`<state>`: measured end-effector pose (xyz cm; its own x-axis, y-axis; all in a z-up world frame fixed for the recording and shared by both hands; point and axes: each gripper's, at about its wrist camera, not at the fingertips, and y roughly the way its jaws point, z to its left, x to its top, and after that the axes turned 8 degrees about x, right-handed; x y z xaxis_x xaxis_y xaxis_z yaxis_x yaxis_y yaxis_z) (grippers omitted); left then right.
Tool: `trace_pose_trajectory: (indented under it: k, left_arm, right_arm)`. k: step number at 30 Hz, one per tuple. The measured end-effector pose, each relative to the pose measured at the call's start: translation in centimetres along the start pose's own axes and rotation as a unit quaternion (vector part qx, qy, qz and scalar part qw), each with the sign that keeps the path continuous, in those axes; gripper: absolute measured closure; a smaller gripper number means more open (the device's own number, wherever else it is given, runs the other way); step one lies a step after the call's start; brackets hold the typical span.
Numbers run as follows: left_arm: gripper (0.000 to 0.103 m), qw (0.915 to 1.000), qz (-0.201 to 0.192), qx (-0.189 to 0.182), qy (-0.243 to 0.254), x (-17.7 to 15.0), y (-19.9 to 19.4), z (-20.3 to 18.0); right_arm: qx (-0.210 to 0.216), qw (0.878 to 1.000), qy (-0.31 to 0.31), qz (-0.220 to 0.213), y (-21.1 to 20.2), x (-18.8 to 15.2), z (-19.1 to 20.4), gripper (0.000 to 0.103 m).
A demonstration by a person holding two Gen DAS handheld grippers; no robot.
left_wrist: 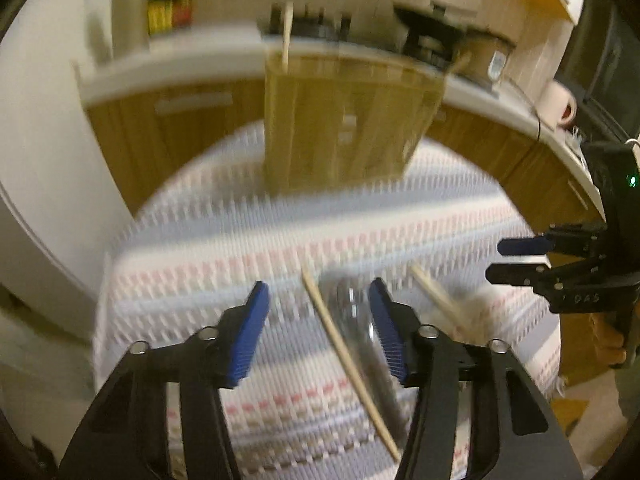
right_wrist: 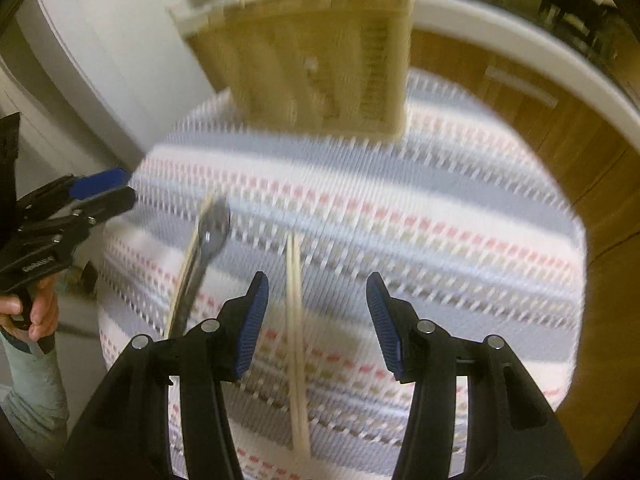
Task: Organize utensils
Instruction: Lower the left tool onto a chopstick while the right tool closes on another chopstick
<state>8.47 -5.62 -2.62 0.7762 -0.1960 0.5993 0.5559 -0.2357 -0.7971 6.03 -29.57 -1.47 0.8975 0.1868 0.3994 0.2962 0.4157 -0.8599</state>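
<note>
I see my left gripper point(left_wrist: 318, 304) spread wide over a shiny metal spoon point(left_wrist: 360, 320); my right gripper point(right_wrist: 316, 300) is spread too over pale wooden chopsticks point(right_wrist: 296, 320). All writing is too blurred to read.

left tongs point(left_wrist: 318, 320): black frame, ribbed blue pads, silver screws | sleeve point(right_wrist: 34, 384): pale green

A striped woven cloth point(left_wrist: 240, 240) covers the table; behind it runs a white counter point(left_wrist: 180, 64) with wooden cabinet fronts point(left_wrist: 168, 132), bottles point(left_wrist: 170, 0) and a paper roll point(left_wrist: 558, 106)
</note>
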Motion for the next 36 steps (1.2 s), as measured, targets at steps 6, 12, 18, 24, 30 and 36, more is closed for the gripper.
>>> trace_pose_trajectory:
  k: [6, 12, 18, 24, 30, 36]
  left_arm:
    - [0.064, 0.9976, 0.062, -0.027, -0.014, -1.9, 3.4, 0.8]
    - [0.067, 0.9967, 0.079, -0.017, 0.009, -2.1, 4.6, 0.0]
    - [0.073, 0.9942, 0.092, 0.029, 0.047, -1.9, 5.7, -1.9]
    - [0.075, 0.9922, 0.095, 0.052, 0.061, -1.6, 6.3, -2.7]
    - [0.076, 0.988, 0.091, 0.084, 0.092, -1.7, 6.8, -3.8]
    - [0.095, 0.9861, 0.093, 0.091, 0.103, -2.0, 6.7, -3.6]
  right_arm:
    - [0.002, 0.999, 0.006, 0.044, 3.6, -0.7, 0.6, 0.066]
    - [-0.016, 0.998, -0.013, 0.06, 5.4, -1.0, 1.4, 0.069]
    - [-0.04, 0.996, -0.038, 0.064, 6.0, -1.1, 2.3, 0.07]
    - [-0.035, 0.997, -0.033, 0.065, 6.3, -1.2, 1.7, 0.07]
    - [-0.051, 0.995, -0.051, 0.074, 7.0, -1.0, 2.4, 0.07]
    - [-0.077, 0.989, -0.081, 0.095, 8.1, -0.5, 4.0, 0.076]
